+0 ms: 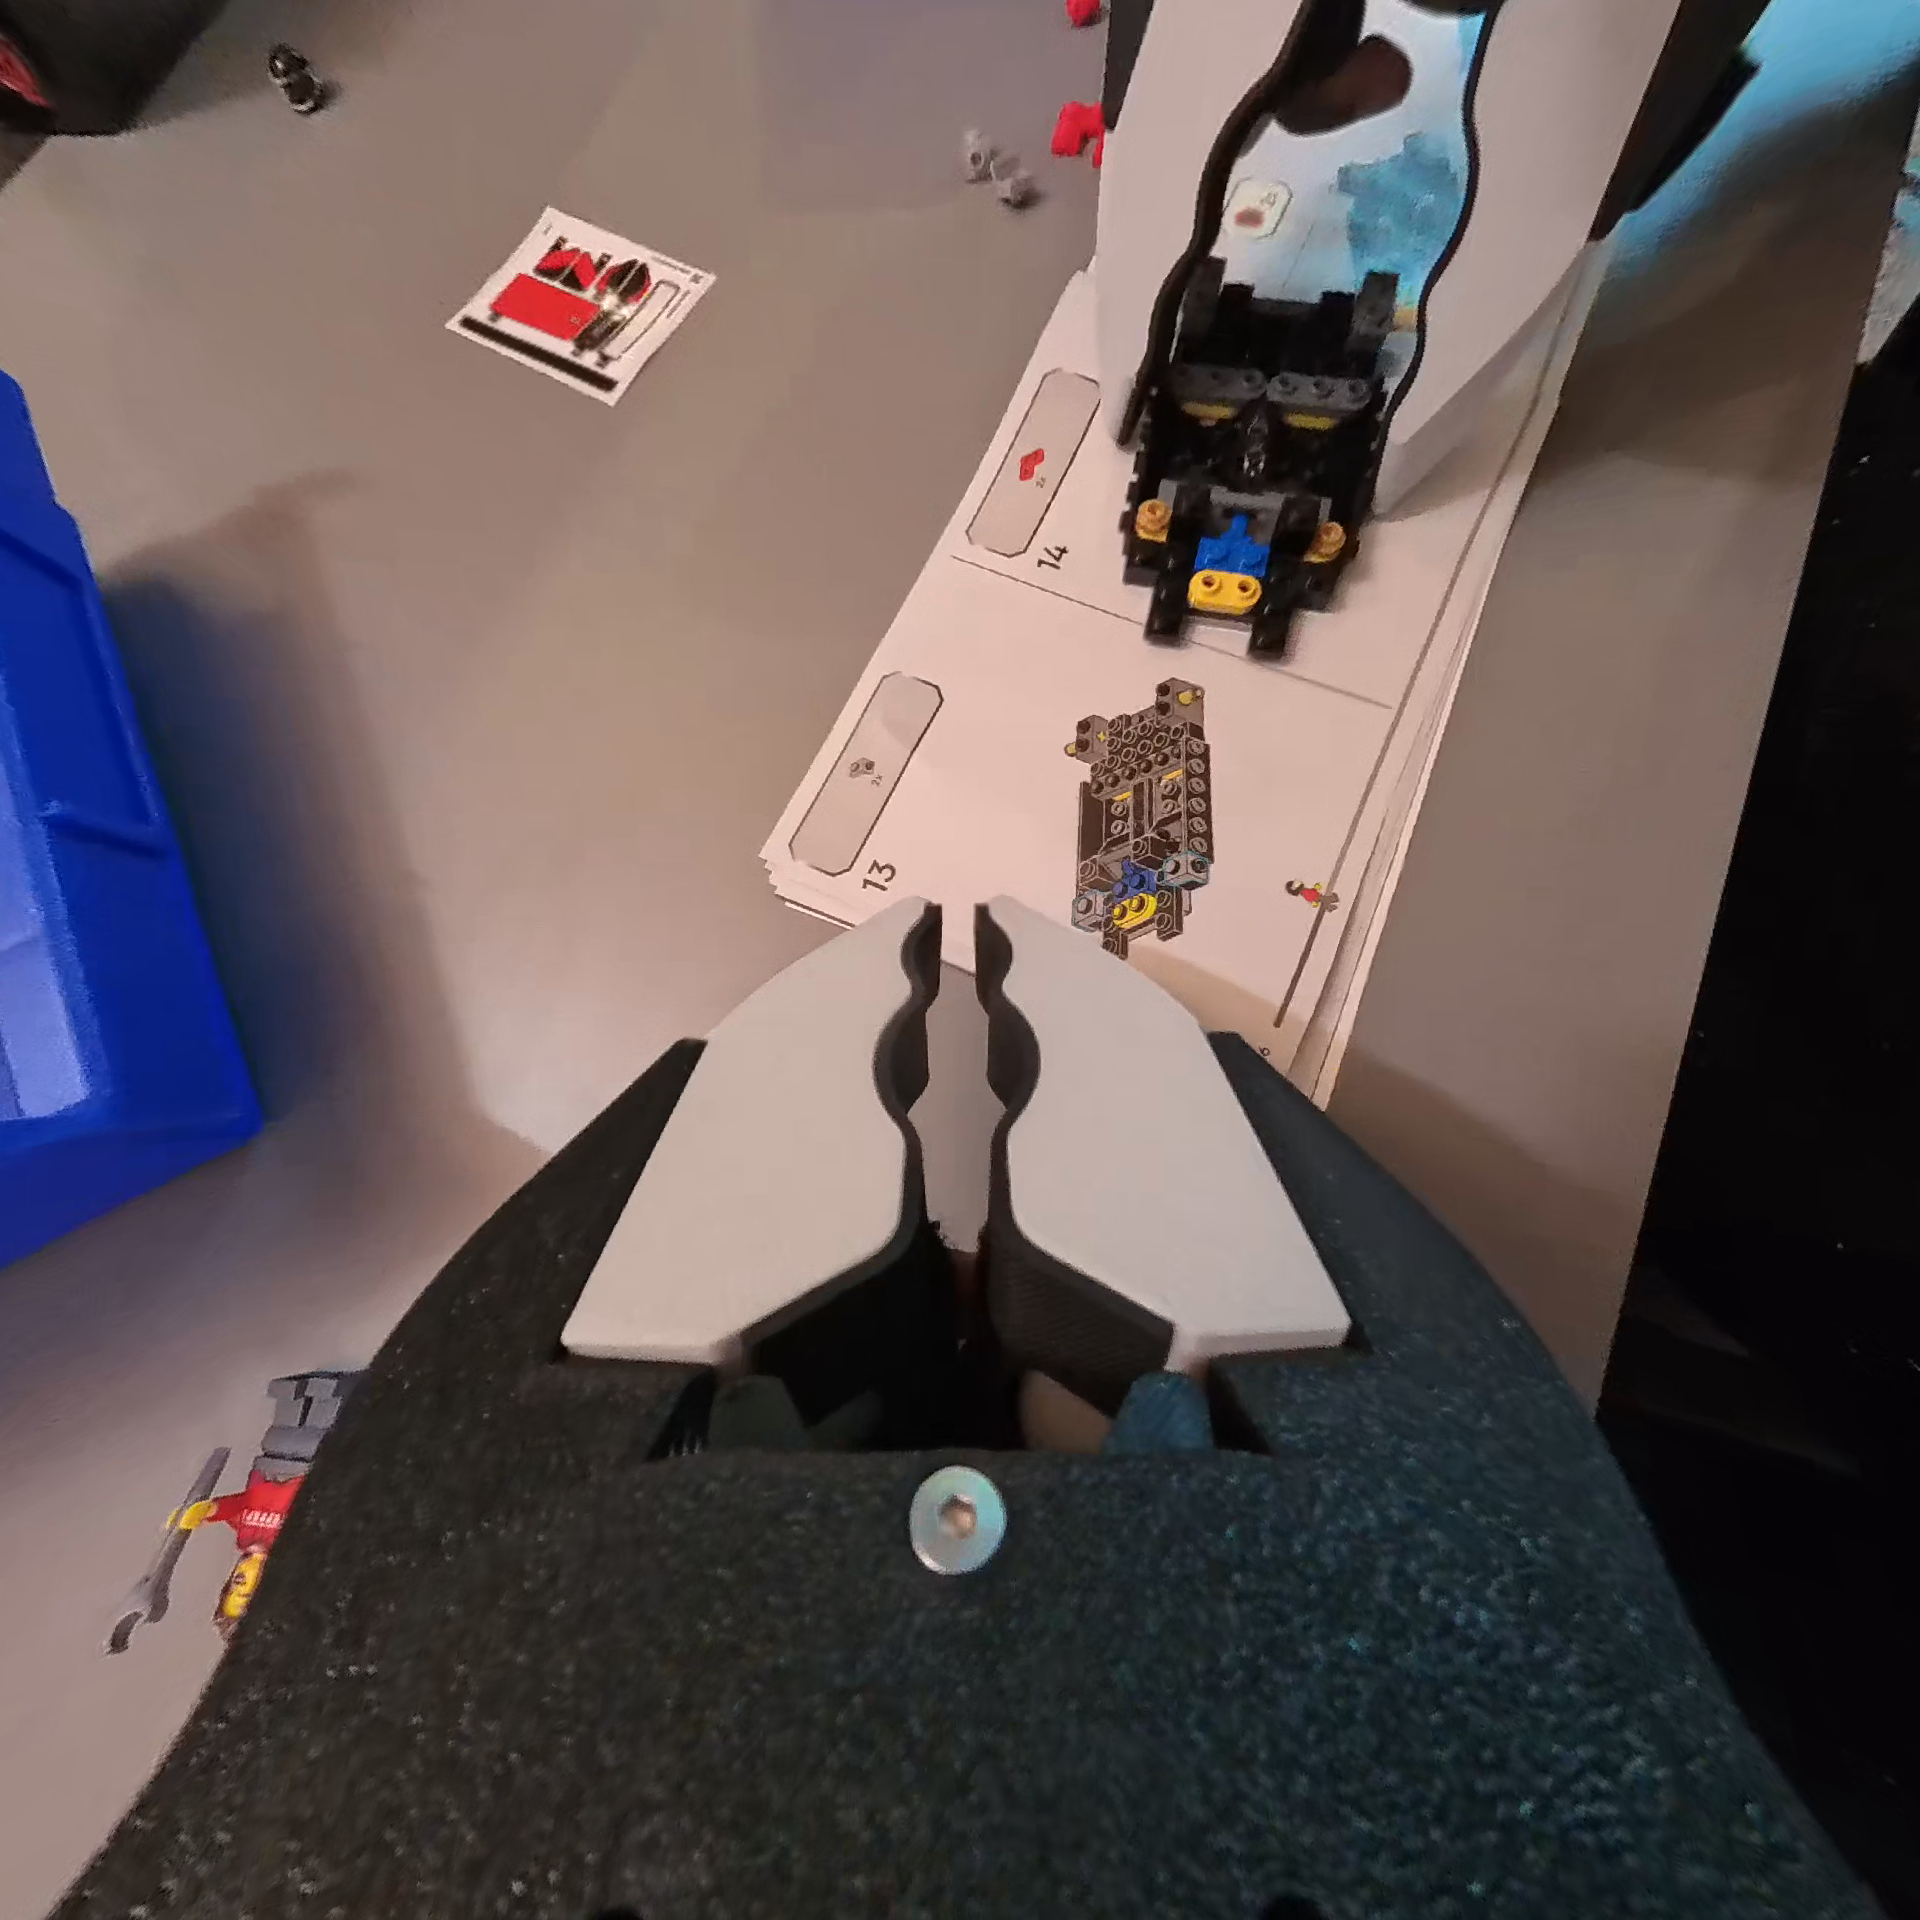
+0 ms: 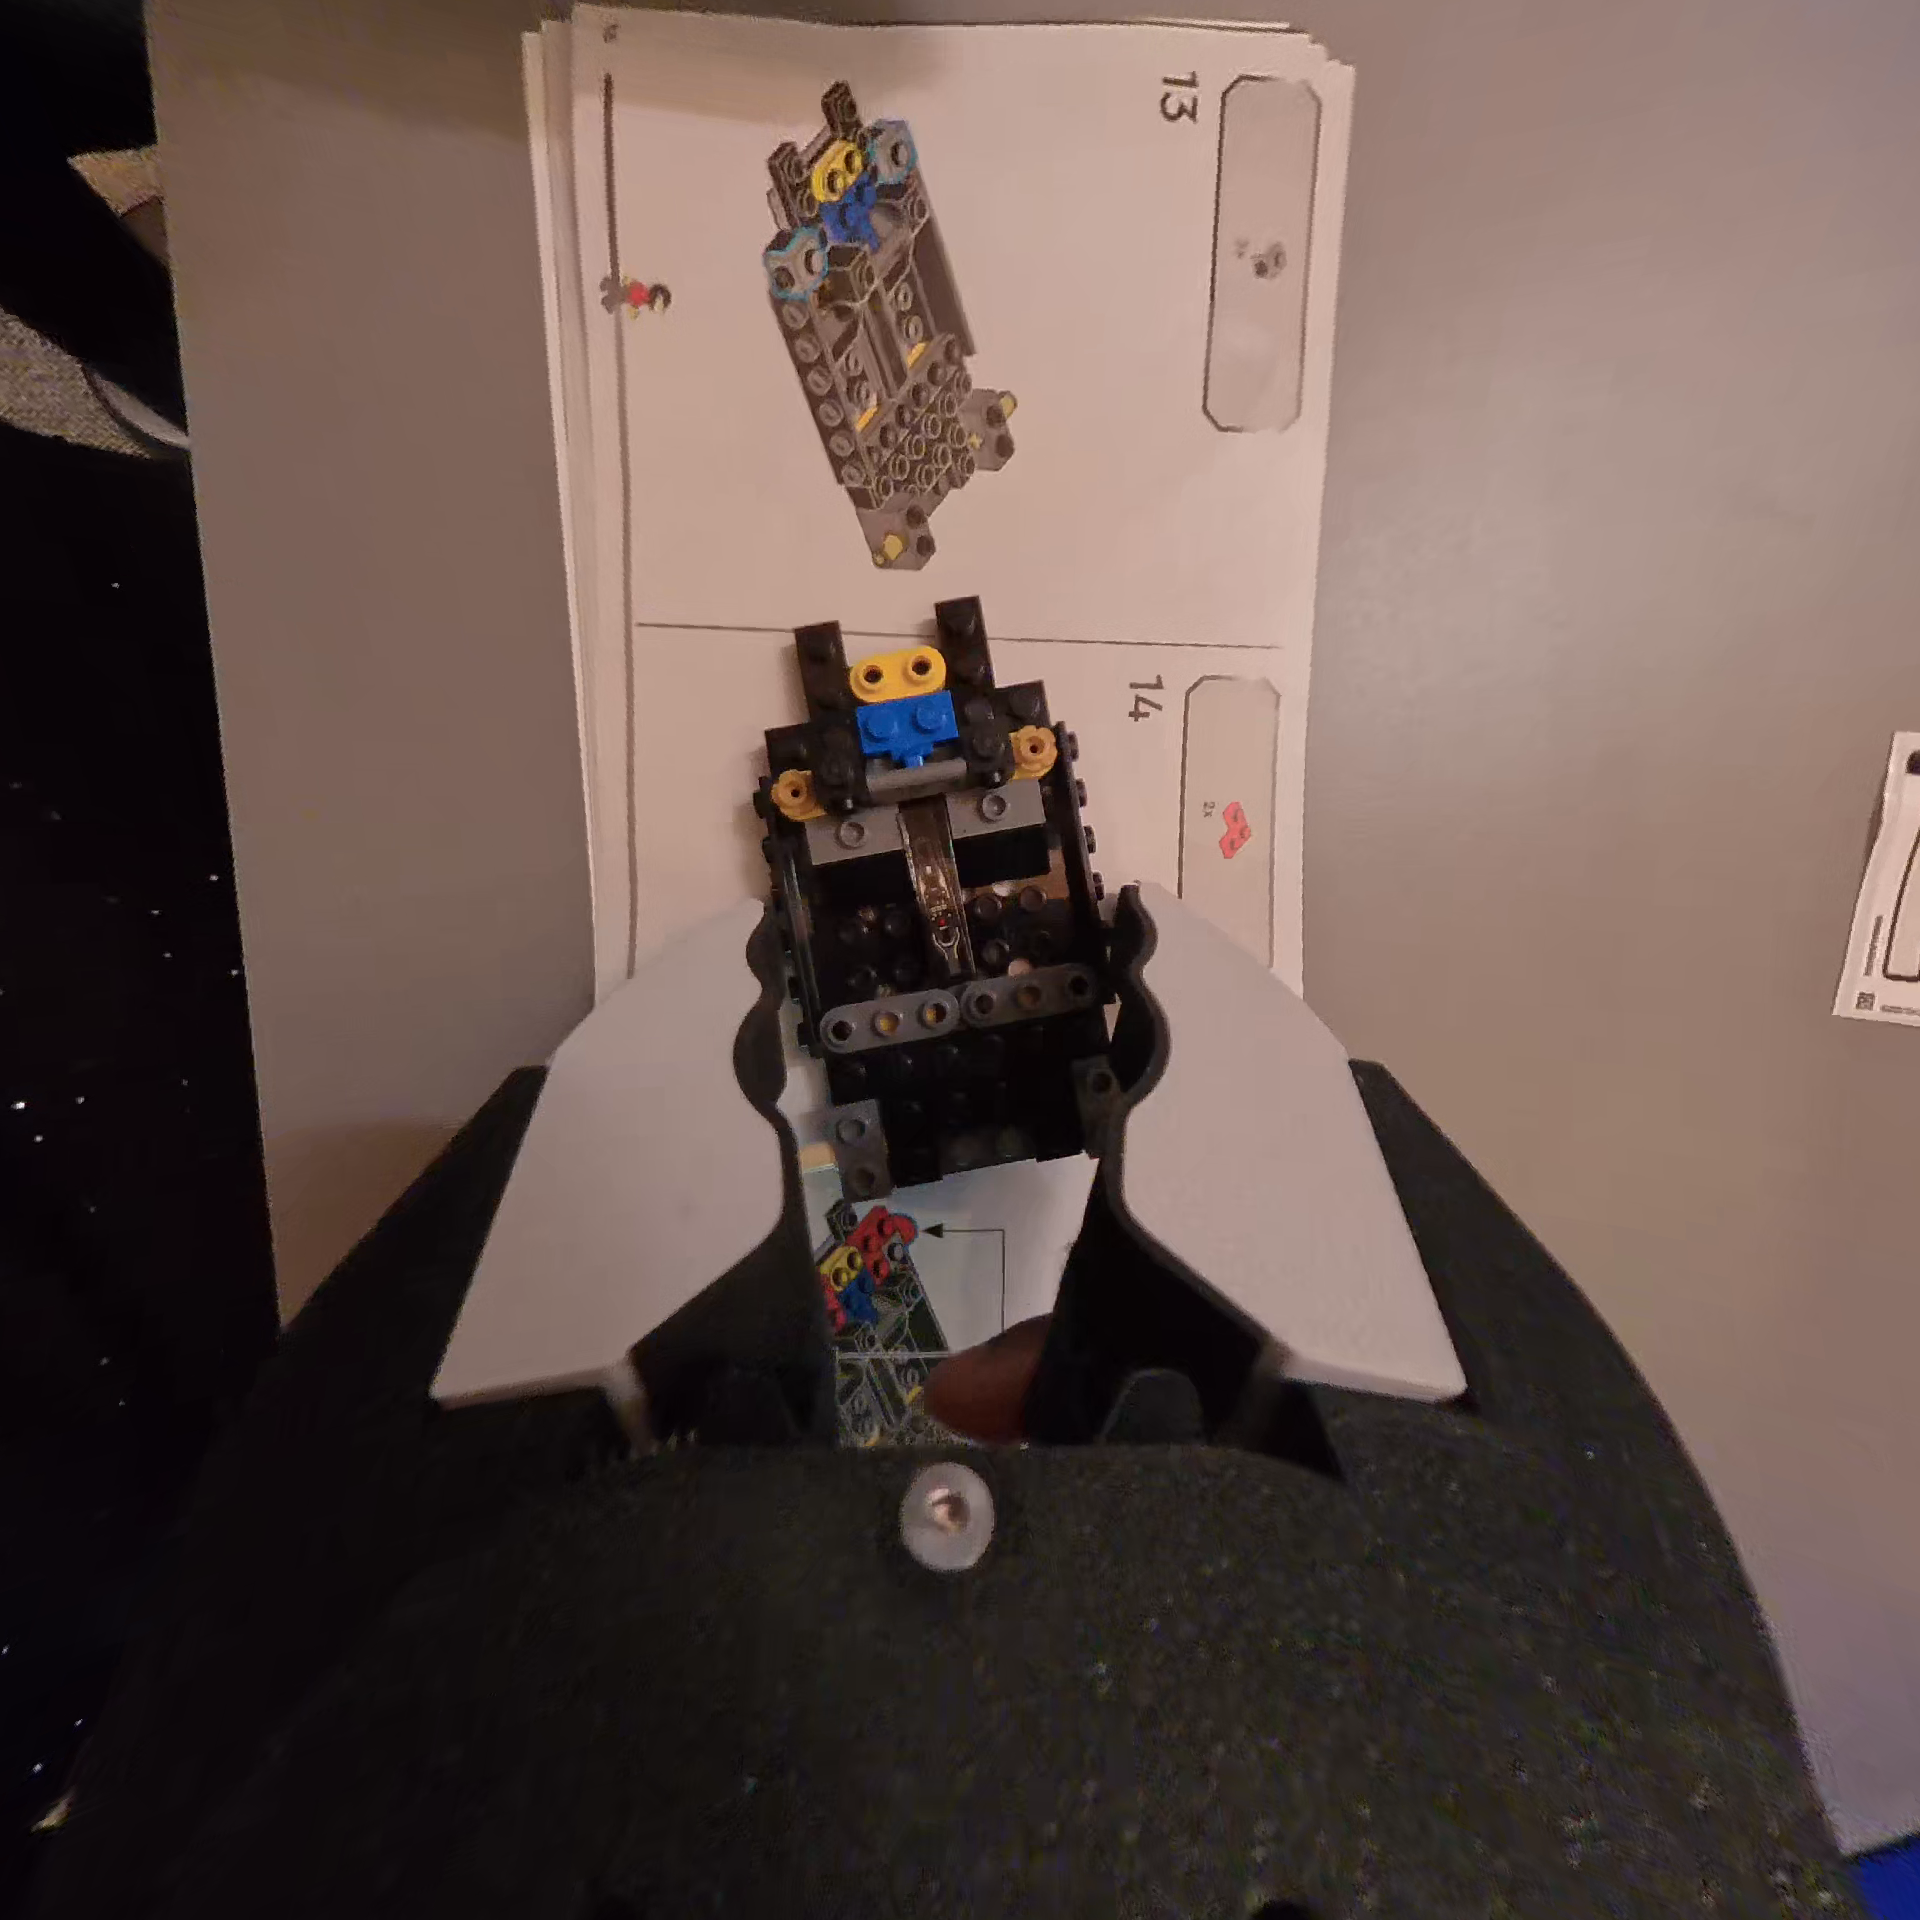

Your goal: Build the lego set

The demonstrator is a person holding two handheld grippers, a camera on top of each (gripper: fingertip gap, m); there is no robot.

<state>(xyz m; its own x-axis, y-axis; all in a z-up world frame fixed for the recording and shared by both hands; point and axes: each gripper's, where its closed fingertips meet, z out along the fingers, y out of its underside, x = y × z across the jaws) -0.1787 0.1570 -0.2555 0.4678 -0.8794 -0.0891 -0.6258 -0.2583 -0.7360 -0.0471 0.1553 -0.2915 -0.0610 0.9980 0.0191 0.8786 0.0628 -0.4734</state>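
A black Lego chassis (image 2: 925,914) with a blue plate and a yellow piece at its far end rests on the open instruction booklet (image 2: 1081,499). My right gripper (image 2: 940,935) is closed on the chassis, one finger against each side. In the left wrist view the chassis (image 1: 1242,488) sits between the right gripper's fingers (image 1: 1153,239) at the top. My left gripper (image 1: 958,914) is empty with its jaws almost together. It hovers over the near corner of the booklet (image 1: 997,665), a short way from the chassis.
A sticker sheet (image 1: 582,301) lies on the grey table, also at the right edge of the right wrist view (image 2: 1886,883). A blue bin (image 1: 94,883) stands at the left. Red pieces (image 1: 1075,130), small grey pieces (image 1: 997,171) and a minifigure (image 1: 249,1517) lie loose. Some 15 cm of space lies between my two pairs of fingers.
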